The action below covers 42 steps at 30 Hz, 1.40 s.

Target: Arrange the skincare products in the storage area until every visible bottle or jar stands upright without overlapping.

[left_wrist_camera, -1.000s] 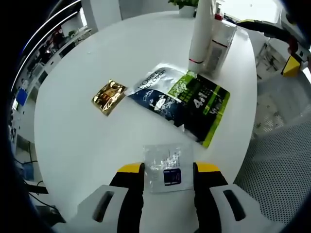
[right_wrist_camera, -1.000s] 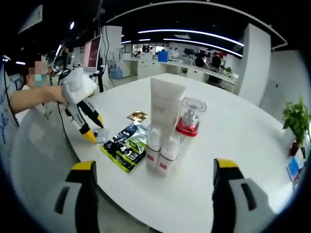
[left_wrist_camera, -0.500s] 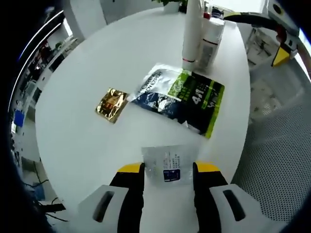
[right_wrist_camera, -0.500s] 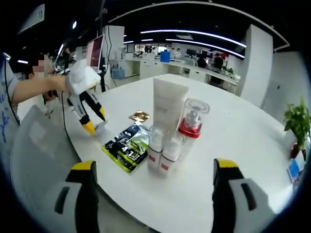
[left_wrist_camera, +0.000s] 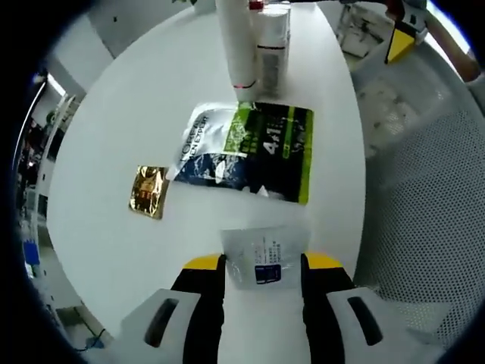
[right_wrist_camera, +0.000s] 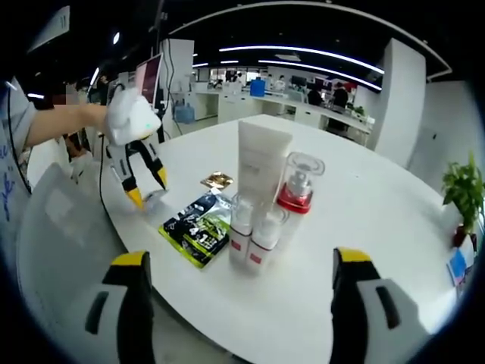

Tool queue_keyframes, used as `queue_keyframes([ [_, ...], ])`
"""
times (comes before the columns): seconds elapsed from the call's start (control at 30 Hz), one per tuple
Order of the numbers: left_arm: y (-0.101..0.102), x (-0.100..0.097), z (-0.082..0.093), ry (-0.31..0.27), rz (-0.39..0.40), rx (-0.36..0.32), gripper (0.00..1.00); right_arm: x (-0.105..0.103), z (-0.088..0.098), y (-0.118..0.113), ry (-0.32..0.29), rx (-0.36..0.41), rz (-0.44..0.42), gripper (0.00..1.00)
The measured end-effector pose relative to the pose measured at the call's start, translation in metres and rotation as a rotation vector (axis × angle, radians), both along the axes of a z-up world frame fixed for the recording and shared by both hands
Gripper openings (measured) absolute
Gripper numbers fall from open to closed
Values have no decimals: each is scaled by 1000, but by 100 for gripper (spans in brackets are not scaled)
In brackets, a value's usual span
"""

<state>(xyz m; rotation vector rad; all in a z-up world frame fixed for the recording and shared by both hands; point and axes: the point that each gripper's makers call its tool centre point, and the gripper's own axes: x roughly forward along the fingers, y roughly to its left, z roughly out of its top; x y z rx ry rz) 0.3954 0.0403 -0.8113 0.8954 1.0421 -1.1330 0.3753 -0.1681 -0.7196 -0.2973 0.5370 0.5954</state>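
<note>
A tall white tube (right_wrist_camera: 261, 167), a clear pump bottle with a red collar (right_wrist_camera: 295, 196) and two small white bottles (right_wrist_camera: 250, 233) stand upright in a tight cluster on the round white table (right_wrist_camera: 371, 220). Beside them lie a green-and-black sachet pack (right_wrist_camera: 195, 231) and a gold sachet (right_wrist_camera: 217, 180). My left gripper (right_wrist_camera: 148, 189) hangs above the table's left edge, shut on a clear sachet (left_wrist_camera: 264, 258). In the left gripper view the pack (left_wrist_camera: 250, 152), gold sachet (left_wrist_camera: 148, 191) and tube (left_wrist_camera: 236, 42) lie below. My right gripper (right_wrist_camera: 242, 303) stands wide open in front of the cluster.
A grey mesh chair (left_wrist_camera: 424, 189) stands at the table's edge near the left gripper. A potted plant (right_wrist_camera: 462, 189) sits at the far right of the table. Bare table surface spreads behind and right of the bottles.
The left gripper has risen and turned with the clear sachet held between its jaws, so its view looks down from higher. The right gripper has stayed still.
</note>
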Motion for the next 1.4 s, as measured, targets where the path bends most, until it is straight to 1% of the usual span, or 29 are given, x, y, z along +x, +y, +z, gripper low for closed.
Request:
queue_keyframes([
  [0.1, -3, -3, -3, 10, -40, 16, 36, -1, -1, -1, 2, -2, -1, 100],
  [0.33, -8, -5, -7, 30, -91, 36, 36, -3, -2, -4, 8, -5, -6, 100],
  [0.53, -14, -4, -12, 37, -122, 50, 36, -4, -2, -4, 9, -7, -7, 100],
  [0.63, -17, -5, -16, 51, -129, 57, 36, -4, -4, -5, 12, -9, -7, 100],
  [0.8, -18, -6, -20, 62, -144, 68, 36, -5, -5, -6, 15, -9, -8, 100],
  [1.03, -20, -7, -23, 63, -187, 76, 36, -5, -7, -8, 22, -13, -11, 100],
  [1.17, -20, -6, -23, 61, -193, 75, 36, -5, -8, -8, 25, -14, -8, 100],
  [1.3, -20, -5, -23, 40, -231, 79, 37, -4, -8, -6, 27, -15, -3, 100],
  [1.4, -20, -5, -23, 40, -226, 75, 37, -4, -9, -6, 28, -16, -1, 100],
])
